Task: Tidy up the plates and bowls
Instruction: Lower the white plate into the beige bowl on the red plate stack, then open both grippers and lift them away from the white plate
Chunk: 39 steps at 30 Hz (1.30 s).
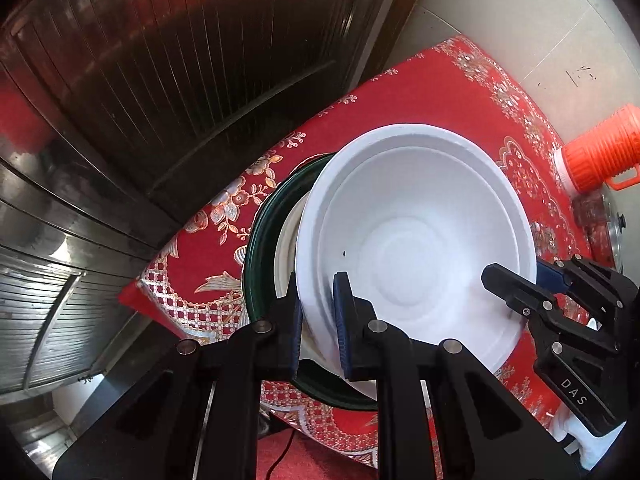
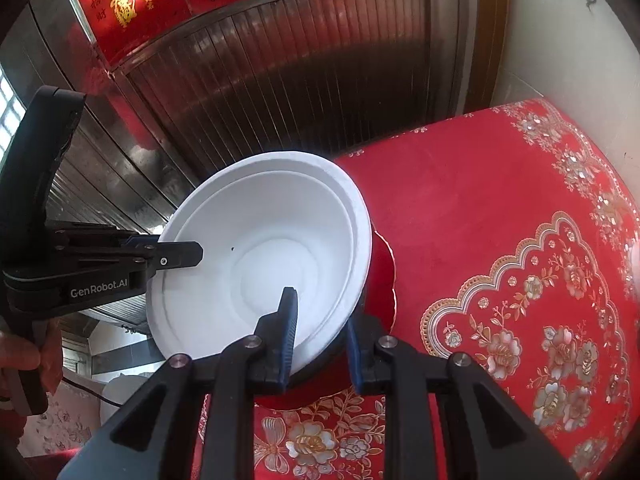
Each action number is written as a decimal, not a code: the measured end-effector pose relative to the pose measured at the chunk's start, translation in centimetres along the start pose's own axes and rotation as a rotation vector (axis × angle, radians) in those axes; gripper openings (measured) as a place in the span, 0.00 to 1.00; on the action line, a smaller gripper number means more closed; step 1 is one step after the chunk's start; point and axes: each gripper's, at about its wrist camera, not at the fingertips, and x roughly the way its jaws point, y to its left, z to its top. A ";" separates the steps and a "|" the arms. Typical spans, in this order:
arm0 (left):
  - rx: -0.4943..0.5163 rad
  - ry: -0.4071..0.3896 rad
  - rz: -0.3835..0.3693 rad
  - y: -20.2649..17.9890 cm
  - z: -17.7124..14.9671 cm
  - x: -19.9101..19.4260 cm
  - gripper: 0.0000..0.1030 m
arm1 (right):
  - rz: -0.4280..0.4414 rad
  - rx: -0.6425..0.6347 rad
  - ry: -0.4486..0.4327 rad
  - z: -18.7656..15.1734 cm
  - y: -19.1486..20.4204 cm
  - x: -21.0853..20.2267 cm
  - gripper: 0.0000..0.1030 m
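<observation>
A white foam bowl [image 1: 408, 240] [image 2: 260, 248] is held tilted over the left end of a table with a red flowered cloth [image 2: 500, 208]. My left gripper [image 1: 318, 288] is shut on its near rim, one blue pad inside and one outside. My right gripper [image 2: 320, 312] is shut on the opposite rim. Each wrist view also shows the other gripper: the right gripper [image 1: 520, 276] and the left gripper [image 2: 168, 250]. Under the bowl lies a dark green dish [image 1: 260, 248] with a white inside. A red scalloped plate [image 2: 384, 276] shows beside it.
An orange ribbed jug [image 1: 600, 152] and a metal lid [image 1: 614, 240] stand at the table's right end. Dark slatted doors [image 1: 180, 80] rise just behind the table's far edge. A hand [image 2: 20, 360] grips the left tool. Bare red cloth spreads to the right.
</observation>
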 end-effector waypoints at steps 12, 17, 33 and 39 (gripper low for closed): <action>0.038 -0.041 0.068 -0.7 -0.6 -0.4 0.14 | -0.014 -0.022 0.033 -0.1 0.5 0.4 0.24; 0.070 -0.057 0.105 -1.4 -1.1 -0.5 0.15 | -0.007 -0.016 0.046 -0.1 0.5 0.5 0.24; 0.072 -0.074 0.125 -2.0 -1.5 -0.1 0.54 | 0.000 0.017 0.026 -0.2 -0.2 -1.0 0.43; 0.063 -0.094 0.117 -2.0 -1.6 -1.1 0.54 | 0.010 0.054 0.016 -0.3 -0.9 -1.3 0.51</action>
